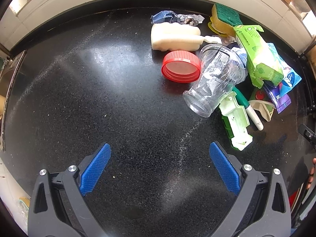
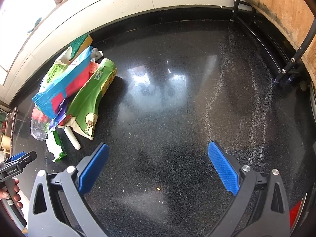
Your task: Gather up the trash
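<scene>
Left gripper (image 1: 160,165) jaws apart, right gripper (image 2: 158,165) likewise, both empty | trash heap at my left's 1 o'clock, cup (image 1: 215,81) touching lid (image 1: 180,66) | risk: I reckon cup rolls, crushes.

Left gripper (image 1: 160,158) and right gripper (image 2: 158,158) agape, empty.

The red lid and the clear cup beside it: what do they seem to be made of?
Red lid: looks like rigid plastic, semi-gloss, with moulded ribs around its rim. Clear cup: apparently thin transparent plastic, glossy; it shows a crack and the counter through its wall.
</scene>
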The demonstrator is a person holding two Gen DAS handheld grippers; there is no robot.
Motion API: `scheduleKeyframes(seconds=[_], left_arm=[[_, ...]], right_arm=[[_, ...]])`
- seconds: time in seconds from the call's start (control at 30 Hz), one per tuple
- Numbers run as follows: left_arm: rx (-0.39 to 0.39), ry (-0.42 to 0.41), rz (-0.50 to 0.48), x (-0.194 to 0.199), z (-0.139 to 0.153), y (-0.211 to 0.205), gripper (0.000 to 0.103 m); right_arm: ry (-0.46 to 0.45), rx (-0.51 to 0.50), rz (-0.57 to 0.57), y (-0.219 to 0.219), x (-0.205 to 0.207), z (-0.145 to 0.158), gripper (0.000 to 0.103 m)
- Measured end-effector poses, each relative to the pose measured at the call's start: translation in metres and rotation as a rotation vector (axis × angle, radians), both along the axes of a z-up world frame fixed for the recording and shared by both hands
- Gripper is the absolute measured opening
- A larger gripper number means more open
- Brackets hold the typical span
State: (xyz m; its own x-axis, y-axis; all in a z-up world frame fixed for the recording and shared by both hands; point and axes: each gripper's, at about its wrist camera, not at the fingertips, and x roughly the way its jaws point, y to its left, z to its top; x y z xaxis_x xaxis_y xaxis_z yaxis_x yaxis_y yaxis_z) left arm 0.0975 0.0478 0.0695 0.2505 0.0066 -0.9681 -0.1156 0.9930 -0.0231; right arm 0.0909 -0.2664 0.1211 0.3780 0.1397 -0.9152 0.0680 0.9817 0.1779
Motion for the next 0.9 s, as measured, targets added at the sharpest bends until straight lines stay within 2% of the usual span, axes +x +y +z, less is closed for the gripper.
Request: scheduleKeyframes(seconds=[0.9], left_arm=[[0.004,0.009,-0.023,0.0041,-0.007,0.0057,0.098]], right_arm=[[0.022,0.004,-0.01,0.0072,0.0012,-0.0092,0.097]])
